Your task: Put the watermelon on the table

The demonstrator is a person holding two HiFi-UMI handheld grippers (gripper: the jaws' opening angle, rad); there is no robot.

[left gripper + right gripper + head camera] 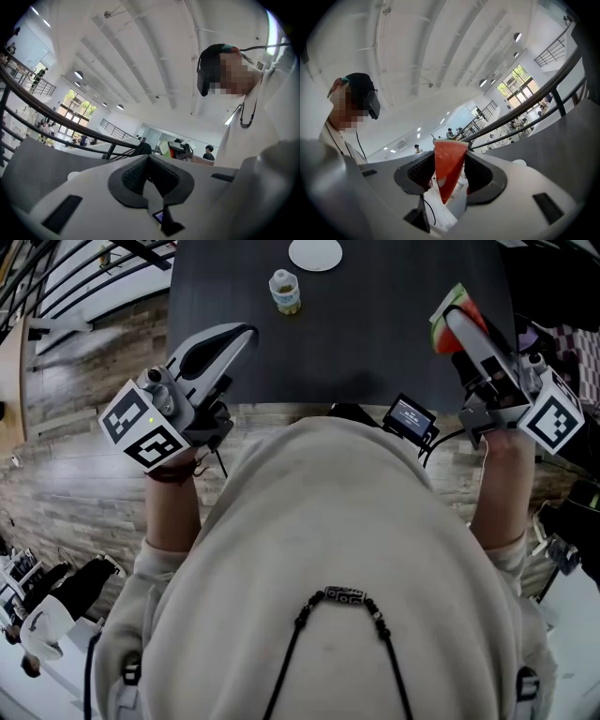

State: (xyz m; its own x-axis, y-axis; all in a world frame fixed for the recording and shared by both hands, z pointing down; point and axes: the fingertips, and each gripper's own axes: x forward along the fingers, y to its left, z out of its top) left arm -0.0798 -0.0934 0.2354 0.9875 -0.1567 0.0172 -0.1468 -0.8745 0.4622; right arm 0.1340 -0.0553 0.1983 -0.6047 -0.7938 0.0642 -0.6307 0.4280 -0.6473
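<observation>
Your right gripper (459, 326) has its jaws clamped on the watermelon slice (449, 169), raised above the right side of the counter (366, 343). Your left gripper (149, 163) has its jaws together, empty. Lowering and releasing are left to do.

I read left tool (244, 334): white moulded shell, dark grey ribbed pads (133, 177). Right tool (456, 321): same make. Marker cubes (145, 423): white, black squares. Wearer has cream sweatshirt (328, 512), black beaded cord (345, 594) (lanyard, likely), dark band (173, 472) at left wrist.
</observation>
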